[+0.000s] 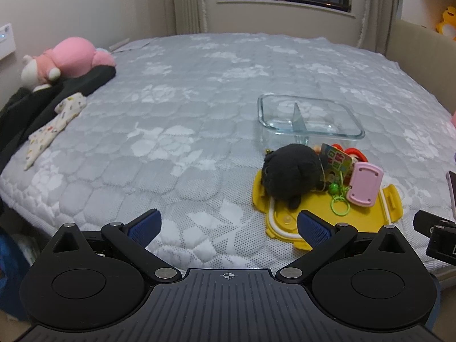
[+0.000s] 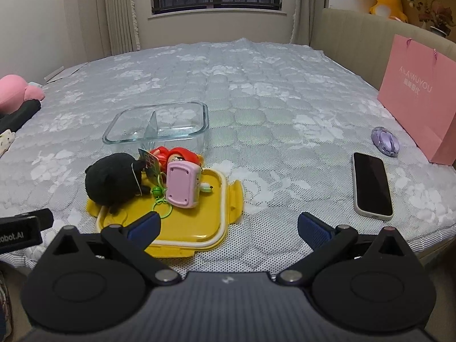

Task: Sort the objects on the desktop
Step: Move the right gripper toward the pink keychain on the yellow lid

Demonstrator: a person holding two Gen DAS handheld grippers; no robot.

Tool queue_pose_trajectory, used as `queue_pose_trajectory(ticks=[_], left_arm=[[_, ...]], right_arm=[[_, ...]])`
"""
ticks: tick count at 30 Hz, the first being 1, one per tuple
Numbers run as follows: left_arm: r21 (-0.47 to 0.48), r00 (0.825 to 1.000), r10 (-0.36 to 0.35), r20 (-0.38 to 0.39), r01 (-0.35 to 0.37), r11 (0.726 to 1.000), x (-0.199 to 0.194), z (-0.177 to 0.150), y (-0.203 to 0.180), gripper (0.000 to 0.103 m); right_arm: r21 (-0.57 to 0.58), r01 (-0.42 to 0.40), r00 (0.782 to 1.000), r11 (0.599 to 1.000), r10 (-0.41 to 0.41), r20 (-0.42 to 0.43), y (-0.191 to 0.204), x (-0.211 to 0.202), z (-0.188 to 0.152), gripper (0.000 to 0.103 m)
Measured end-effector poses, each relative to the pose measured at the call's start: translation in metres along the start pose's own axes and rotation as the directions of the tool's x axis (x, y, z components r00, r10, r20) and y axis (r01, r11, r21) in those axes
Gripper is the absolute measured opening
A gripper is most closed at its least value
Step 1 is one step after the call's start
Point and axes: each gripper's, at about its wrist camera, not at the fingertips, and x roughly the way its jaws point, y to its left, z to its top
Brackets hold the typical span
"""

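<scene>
Flanking the toy-laden yellow lid (image 2: 199, 228): phone (image 2: 372, 183), glass container (image 2: 159, 125).

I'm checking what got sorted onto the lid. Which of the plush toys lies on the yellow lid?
The black plush, resting on the yellow lid beside the pink case. The pink plush lies far off at the bed's edge.

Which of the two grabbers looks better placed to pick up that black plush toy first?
Probably the left gripper: the black plush toy lies just beyond its right finger, on the yellow lid. The right gripper is open too, but points at bare bedding.
</scene>
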Motion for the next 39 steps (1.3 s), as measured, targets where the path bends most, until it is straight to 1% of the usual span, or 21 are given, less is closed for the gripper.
queue_pose_trajectory(ticks=[5,6,8,11,39], left_arm=[[0.005,1.000,-0.001,-0.013,0.001,1.000,0.001,0.001,0.000,0.103],[0.021,1.000,0.020,-0.017,-0.019,1.000,0.000,0.001,-0.006,0.103],[-0.001,1.000,-0.002,-0.018,0.002,1.000,0.001,0.001,-0.004,0.103],[-0.012,1.000,-0.015,-0.015,0.014,1.000,0.002,-0.001,0.000,0.103],[-0.004,0.996,-0.031,-0.081,0.030,1.000,0.024,0.000,-0.001,0.103]], right_arm=[[-0.003,0.000,1.000,1.000,0.000,-0.003,0.001,0.001,-0.001,0.103],[-0.003,0.000,1.000,1.000,0.000,-0.004,0.001,0.001,-0.001,0.103],[-0.004,0.001,1.000,1.000,-0.002,-0.006,0.001,0.002,-0.001,0.103],[-0.005,-0.002,1.000,1.000,0.002,-0.007,0.001,0.003,-0.002,0.103],[0.005,-0.009,0.999,1.000,0.009,-0.039,0.000,0.019,-0.003,0.103]])
